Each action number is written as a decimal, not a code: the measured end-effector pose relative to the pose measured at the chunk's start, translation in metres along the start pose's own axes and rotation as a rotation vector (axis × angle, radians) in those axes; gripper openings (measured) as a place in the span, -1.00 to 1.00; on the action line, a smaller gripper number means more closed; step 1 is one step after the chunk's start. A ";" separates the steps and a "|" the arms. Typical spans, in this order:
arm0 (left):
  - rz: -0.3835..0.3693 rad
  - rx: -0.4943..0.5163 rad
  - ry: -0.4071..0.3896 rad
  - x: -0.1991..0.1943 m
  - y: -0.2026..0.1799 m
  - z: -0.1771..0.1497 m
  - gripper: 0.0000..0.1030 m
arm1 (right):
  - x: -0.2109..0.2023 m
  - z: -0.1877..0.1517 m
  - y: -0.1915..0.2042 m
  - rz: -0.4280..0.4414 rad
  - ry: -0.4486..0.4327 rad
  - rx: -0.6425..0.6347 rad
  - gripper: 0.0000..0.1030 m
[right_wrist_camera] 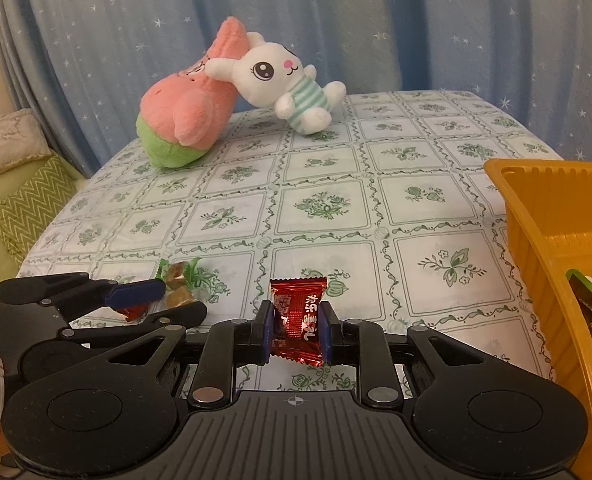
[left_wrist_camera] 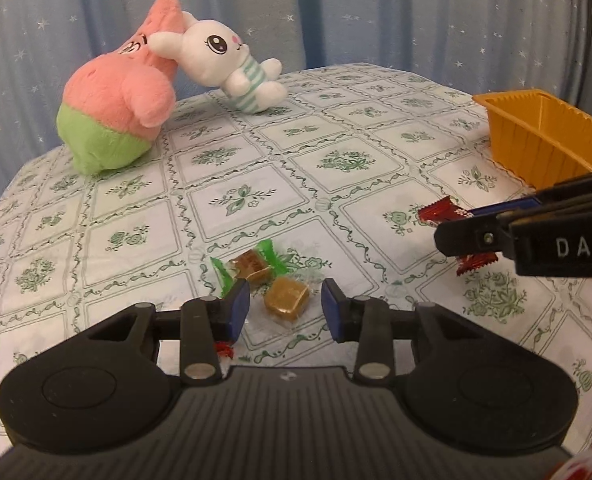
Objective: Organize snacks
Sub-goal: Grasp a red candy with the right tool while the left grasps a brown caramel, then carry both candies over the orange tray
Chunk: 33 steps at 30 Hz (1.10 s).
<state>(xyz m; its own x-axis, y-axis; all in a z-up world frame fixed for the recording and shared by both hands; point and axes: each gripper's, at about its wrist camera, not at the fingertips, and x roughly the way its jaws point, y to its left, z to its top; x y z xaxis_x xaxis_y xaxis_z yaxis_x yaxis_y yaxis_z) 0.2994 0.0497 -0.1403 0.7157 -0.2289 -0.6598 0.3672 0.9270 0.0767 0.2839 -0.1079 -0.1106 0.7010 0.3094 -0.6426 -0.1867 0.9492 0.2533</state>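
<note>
right gripper [right_wrist_camera: 296,334] clenched on red candy [right_wrist_camera: 299,320] | left gripper [left_wrist_camera: 286,308] released around brown candy [left_wrist_camera: 287,301] on the table | we carry 1 candy level over the orange tray [right_wrist_camera: 535,216] rim, then release

Readable text: two spots
"DAS" in white on the right tool [left_wrist_camera: 543,220]; white "欢乐喜礼" on the red wrapper [right_wrist_camera: 299,322].

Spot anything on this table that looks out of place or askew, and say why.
Two plush toys don't belong among snacks: the pink star lies tipped over, and the bunny leans tilted against it at the far edge of the table.
</note>
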 end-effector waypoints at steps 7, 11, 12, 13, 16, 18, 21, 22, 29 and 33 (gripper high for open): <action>-0.035 -0.074 0.050 -0.003 0.000 0.004 -0.63 | -0.001 -0.002 0.001 0.003 0.006 -0.006 -0.55; -0.029 -0.151 0.083 -0.011 -0.001 0.002 -0.64 | -0.007 -0.005 -0.002 0.003 0.008 -0.006 -0.55; -0.029 -0.178 0.091 -0.015 0.000 0.001 -0.64 | -0.009 -0.007 -0.002 0.002 0.009 -0.006 -0.55; -0.030 -0.196 0.094 -0.018 -0.001 0.001 -0.64 | -0.012 -0.009 -0.003 0.002 0.010 -0.007 -0.55; -0.018 -0.215 0.084 -0.033 -0.008 0.002 -0.64 | -0.023 -0.015 -0.003 0.004 0.013 -0.010 -0.55; -0.011 -0.238 0.072 -0.045 -0.013 0.003 -0.64 | -0.034 -0.020 -0.003 0.007 0.010 -0.014 -0.55; -0.002 -0.265 0.057 -0.064 -0.022 0.003 -0.64 | -0.053 -0.025 -0.004 0.011 0.001 -0.005 -0.55; 0.003 -0.273 0.051 -0.071 -0.027 0.004 -0.64 | -0.061 -0.027 -0.005 0.012 -0.005 -0.001 -0.55; 0.032 -0.338 0.031 -0.121 -0.056 0.000 -0.65 | -0.115 -0.035 -0.011 -0.002 -0.037 0.021 -0.55; 0.031 -0.378 0.022 -0.148 -0.072 -0.001 -0.64 | -0.146 -0.040 -0.018 -0.017 -0.055 0.033 -0.55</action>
<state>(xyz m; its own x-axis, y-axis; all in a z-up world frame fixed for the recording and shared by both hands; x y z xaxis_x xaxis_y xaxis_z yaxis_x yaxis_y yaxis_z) 0.1663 0.0172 -0.0487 0.7086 -0.1967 -0.6776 0.0974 0.9784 -0.1822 0.1578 -0.1673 -0.0502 0.7410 0.2891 -0.6061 -0.1526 0.9515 0.2673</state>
